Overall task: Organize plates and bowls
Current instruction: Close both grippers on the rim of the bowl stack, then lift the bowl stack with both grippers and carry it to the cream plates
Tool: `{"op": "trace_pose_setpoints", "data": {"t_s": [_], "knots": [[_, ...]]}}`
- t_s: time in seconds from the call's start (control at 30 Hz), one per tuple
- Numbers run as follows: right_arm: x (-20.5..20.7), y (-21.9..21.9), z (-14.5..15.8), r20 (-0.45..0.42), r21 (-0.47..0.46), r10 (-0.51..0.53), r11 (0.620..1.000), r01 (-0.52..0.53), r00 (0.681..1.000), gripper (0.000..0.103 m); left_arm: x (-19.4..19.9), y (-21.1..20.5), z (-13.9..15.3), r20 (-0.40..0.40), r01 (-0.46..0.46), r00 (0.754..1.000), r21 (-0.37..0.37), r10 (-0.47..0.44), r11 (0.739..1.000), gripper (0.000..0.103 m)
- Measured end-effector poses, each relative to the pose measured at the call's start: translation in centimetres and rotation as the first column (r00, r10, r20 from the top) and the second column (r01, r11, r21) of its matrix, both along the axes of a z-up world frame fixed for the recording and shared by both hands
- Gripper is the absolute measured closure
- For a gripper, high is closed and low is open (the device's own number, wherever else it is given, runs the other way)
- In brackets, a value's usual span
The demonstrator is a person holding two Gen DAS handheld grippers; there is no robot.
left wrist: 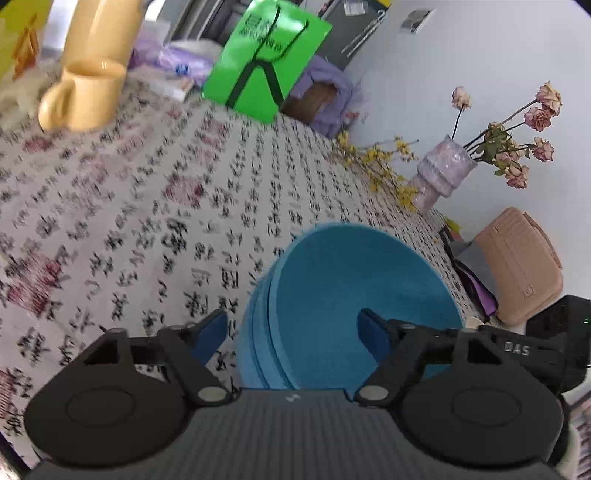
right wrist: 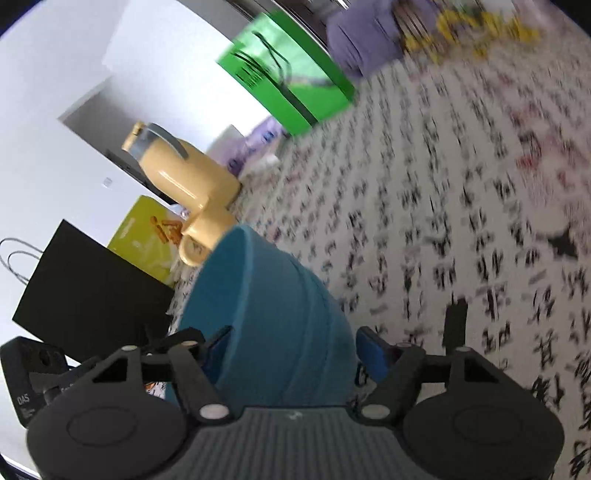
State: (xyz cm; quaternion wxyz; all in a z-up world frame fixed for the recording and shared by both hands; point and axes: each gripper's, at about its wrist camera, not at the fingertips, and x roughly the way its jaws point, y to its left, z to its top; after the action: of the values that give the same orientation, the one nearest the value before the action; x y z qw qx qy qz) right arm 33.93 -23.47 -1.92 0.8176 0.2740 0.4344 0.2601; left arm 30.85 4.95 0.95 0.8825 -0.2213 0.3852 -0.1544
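Note:
A stack of blue bowls [left wrist: 354, 295] is held tilted above the calligraphy-print tablecloth [left wrist: 147, 221]. My left gripper [left wrist: 291, 336] straddles its rim, one finger outside, one finger inside the bowl, jaws wide apart. In the right wrist view the same blue bowls [right wrist: 273, 317] show from the outside, and my right gripper [right wrist: 291, 350] has a finger on each side of the wall. How firmly either pair of fingers presses the bowl cannot be told.
A yellow mug [left wrist: 85, 99] and yellow kettle [left wrist: 107, 26] stand at the back left. A green bag [left wrist: 262, 59], a purple vase with dried flowers [left wrist: 443, 170] and a tan case [left wrist: 517, 266] line the far side. A black bag [right wrist: 88, 291] stands beside the mug.

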Motion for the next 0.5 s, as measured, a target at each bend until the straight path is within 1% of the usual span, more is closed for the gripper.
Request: {"op": "trace_pose_setpoints", "data": {"t_s": [0.07, 0.13, 0.17, 0.23, 0.33, 0.43, 0.5], "knots": [[0.2, -0.1, -0.6, -0.024, 0.012, 0.002, 1.000, -0.001, 1.000, 0.043, 0.4, 0.2, -0.6, -0.034, 0.008, 0.999, -0.024, -0.009, 1.000, 0.030], [0.4, -0.1, -1.2, -0.052, 0.015, 0.004, 1.000, -0.003, 0.999, 0.048, 0.7, 0.2, -1.1, -0.050, 0.022, 0.998, -0.041, -0.024, 0.999, 0.031], [0.6, -0.2, -1.5, -0.071, 0.021, 0.008, 1.000, -0.006, 0.997, 0.049, 0.8, 0.2, -1.3, -0.059, 0.023, 0.998, -0.046, -0.026, 0.999, 0.032], [1.0, -0.4, -2.2, -0.110, 0.044, 0.010, 0.999, -0.005, 0.994, 0.050, 1.1, 0.3, -1.6, -0.071, 0.017, 0.997, -0.051, -0.021, 0.999, 0.039], [1.3, -0.5, -2.5, -0.138, 0.059, 0.012, 0.998, -0.004, 0.990, 0.052, 1.3, 0.8, -1.8, -0.086, 0.003, 0.996, -0.060, -0.008, 0.998, 0.048], [1.4, -0.5, -2.4, -0.151, 0.045, 0.003, 0.999, 0.004, 0.989, 0.057, 1.4, 1.2, -1.8, -0.109, -0.012, 0.994, -0.075, 0.004, 0.997, 0.052], [1.5, -0.6, -2.3, -0.164, 0.037, -0.006, 0.999, 0.012, 0.986, 0.060, 1.3, 1.1, -1.6, -0.110, -0.016, 0.994, -0.075, 0.007, 0.997, 0.054]]}}
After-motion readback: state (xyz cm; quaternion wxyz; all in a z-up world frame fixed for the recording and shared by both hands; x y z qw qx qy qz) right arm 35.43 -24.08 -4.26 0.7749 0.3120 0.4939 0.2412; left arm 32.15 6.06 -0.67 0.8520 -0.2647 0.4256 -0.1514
